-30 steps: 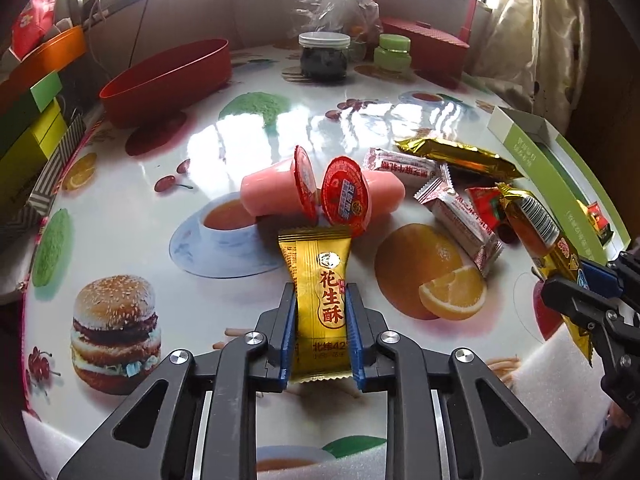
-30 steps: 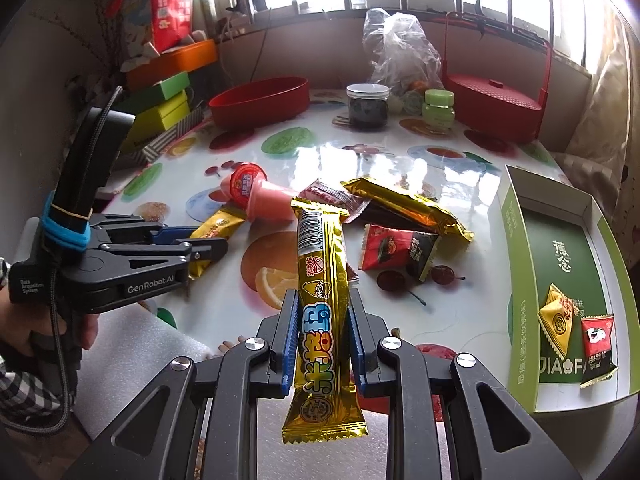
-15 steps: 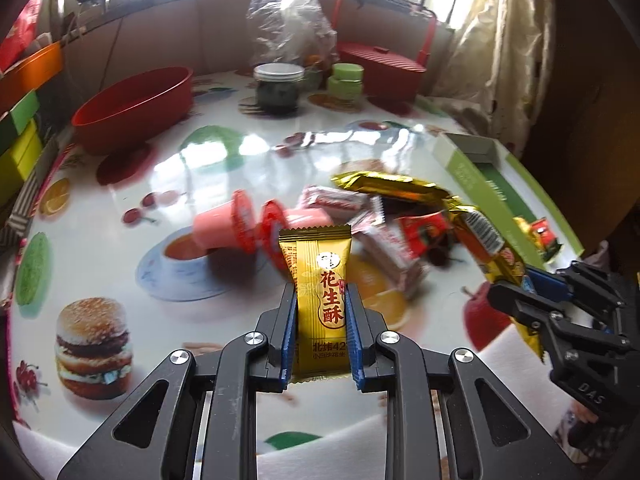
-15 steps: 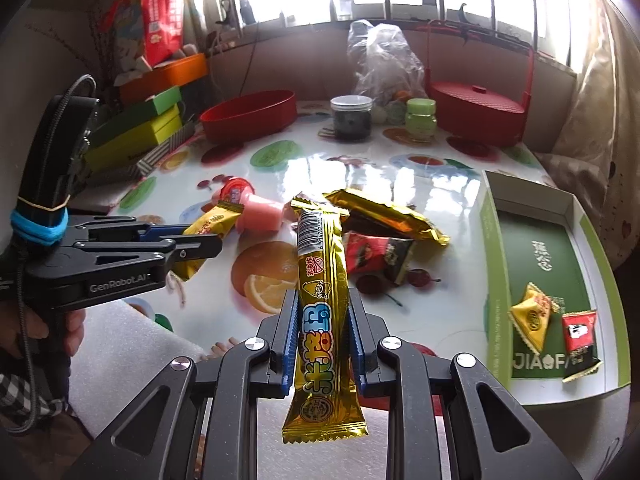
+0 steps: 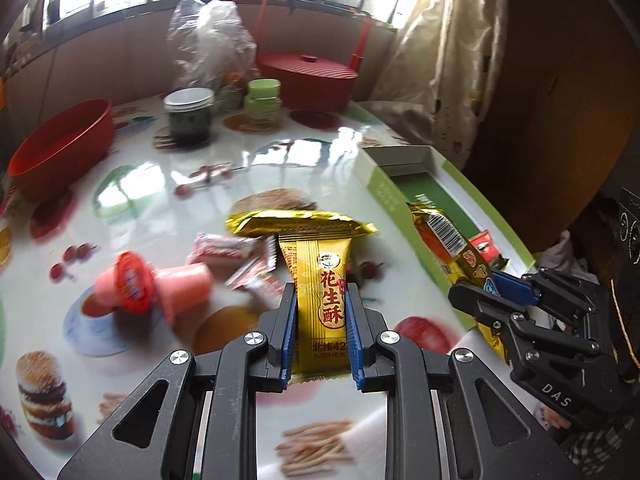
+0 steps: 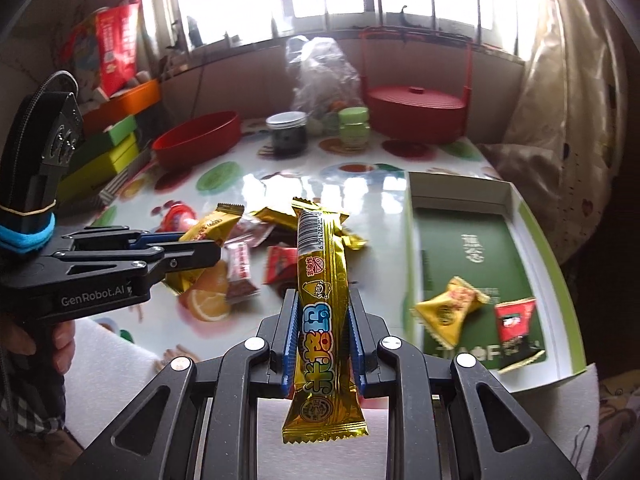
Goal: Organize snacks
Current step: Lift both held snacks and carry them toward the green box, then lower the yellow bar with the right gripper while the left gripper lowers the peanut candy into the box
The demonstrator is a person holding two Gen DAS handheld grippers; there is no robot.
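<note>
My left gripper (image 5: 320,304) is shut on a yellow peanut-candy packet (image 5: 320,296) and holds it above the table; it also shows in the right wrist view (image 6: 208,248). My right gripper (image 6: 322,300) is shut on a long gold snack bar (image 6: 322,300), also seen at the right of the left wrist view (image 5: 452,248). A green and white box (image 6: 412,264) lies at the right and holds a yellow candy (image 6: 452,310) and a red packet (image 6: 514,318). Loose snacks lie mid-table: a gold bar (image 5: 296,222), pink jelly cups (image 5: 160,288) and small wrapped candies (image 5: 224,250).
A red bowl (image 5: 60,144), a dark jar (image 5: 188,120), a green jar (image 5: 262,98), a plastic bag (image 5: 208,44) and a red lidded basket (image 5: 308,76) stand at the back. Coloured boxes (image 6: 104,160) are stacked at the far left. White foam (image 6: 108,380) pads the near edge.
Both grippers have swung to the right with their snacks. The green box now lies closer and more in front of each camera; the jelly cups have slid to the left of view.
</note>
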